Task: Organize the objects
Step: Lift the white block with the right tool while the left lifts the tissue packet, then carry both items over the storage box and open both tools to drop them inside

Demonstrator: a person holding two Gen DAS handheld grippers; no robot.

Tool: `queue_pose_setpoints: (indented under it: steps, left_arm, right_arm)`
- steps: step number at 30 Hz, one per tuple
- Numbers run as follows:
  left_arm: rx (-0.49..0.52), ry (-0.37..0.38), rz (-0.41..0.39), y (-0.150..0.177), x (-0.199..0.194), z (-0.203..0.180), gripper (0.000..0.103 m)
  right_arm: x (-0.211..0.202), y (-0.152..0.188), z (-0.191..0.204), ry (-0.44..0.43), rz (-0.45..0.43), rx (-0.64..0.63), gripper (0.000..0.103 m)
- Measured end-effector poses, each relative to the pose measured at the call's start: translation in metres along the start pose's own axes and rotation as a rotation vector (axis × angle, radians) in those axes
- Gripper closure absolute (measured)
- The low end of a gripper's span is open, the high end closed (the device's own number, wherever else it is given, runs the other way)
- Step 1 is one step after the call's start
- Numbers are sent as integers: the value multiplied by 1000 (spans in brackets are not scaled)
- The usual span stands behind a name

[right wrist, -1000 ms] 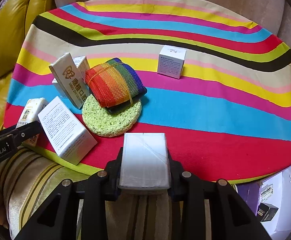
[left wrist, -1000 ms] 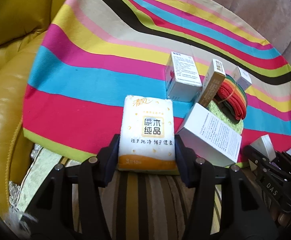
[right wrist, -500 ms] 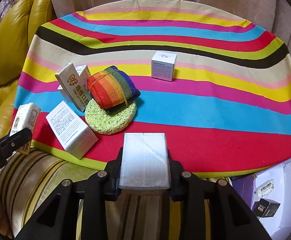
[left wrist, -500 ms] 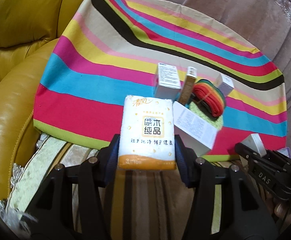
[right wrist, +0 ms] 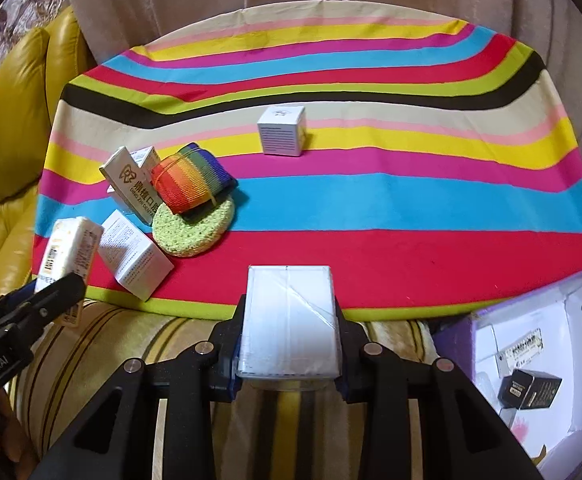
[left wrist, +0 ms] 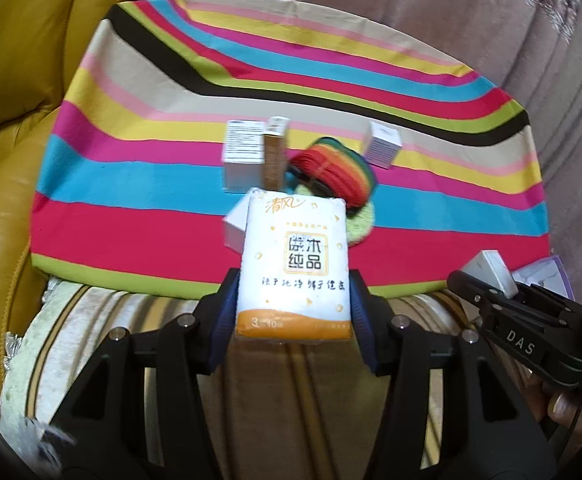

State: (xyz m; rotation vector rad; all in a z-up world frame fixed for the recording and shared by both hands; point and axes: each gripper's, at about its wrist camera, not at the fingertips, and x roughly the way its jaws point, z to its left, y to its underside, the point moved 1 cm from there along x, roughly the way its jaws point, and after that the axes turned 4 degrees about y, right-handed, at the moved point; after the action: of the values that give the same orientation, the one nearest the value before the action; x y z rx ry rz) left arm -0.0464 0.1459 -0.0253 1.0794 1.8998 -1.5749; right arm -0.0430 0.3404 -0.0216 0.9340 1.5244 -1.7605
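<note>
Meanwhile the left hand-held gripper (left wrist: 293, 312) clamped a tissue pack (left wrist: 294, 266), and the right hand-held gripper (right wrist: 289, 344) gripped a clear plastic case (right wrist: 289, 326); beyond both, boxes clustered on the striped tabletop (right wrist: 411, 208).

- 4 white cartons on the striped cloth (right wrist: 371, 208): 3 at 9 o'clock (right wrist: 135, 258), 1 at 12 o'clock (right wrist: 281, 130)
- 1 tissue pack (left wrist: 295, 268)
- 1 clear case (right wrist: 289, 324)
- 1 green sponge (right wrist: 193, 228)
- 1 rainbow strap roll (right wrist: 189, 182)
- 1 purple box (right wrist: 539, 364)

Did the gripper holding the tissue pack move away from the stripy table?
Yes. The left gripper, shut on the tissue pack, has pulled back: the striped cloth looks smaller and farther in its view, with more sofa showing.
</note>
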Motion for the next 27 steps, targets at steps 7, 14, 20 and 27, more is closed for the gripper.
queue_pose_setpoints:
  steps: [7, 14, 20, 27]
  left_arm:
    - [54, 58, 24, 2, 8, -34, 47]
    - [132, 126, 49, 2, 16, -73, 47]
    - [203, 198, 75, 3, 25, -113, 47]
    - [291, 290, 102, 7, 35, -163, 47]
  right_arm:
    - [-13, 7, -26, 2, 2, 50, 67]
    - [-29, 16, -64, 24, -3, 125, 67]
    - [-42, 26, -104, 76, -13, 192, 67]
    - [-51, 39, -164, 180, -20, 294, 67]
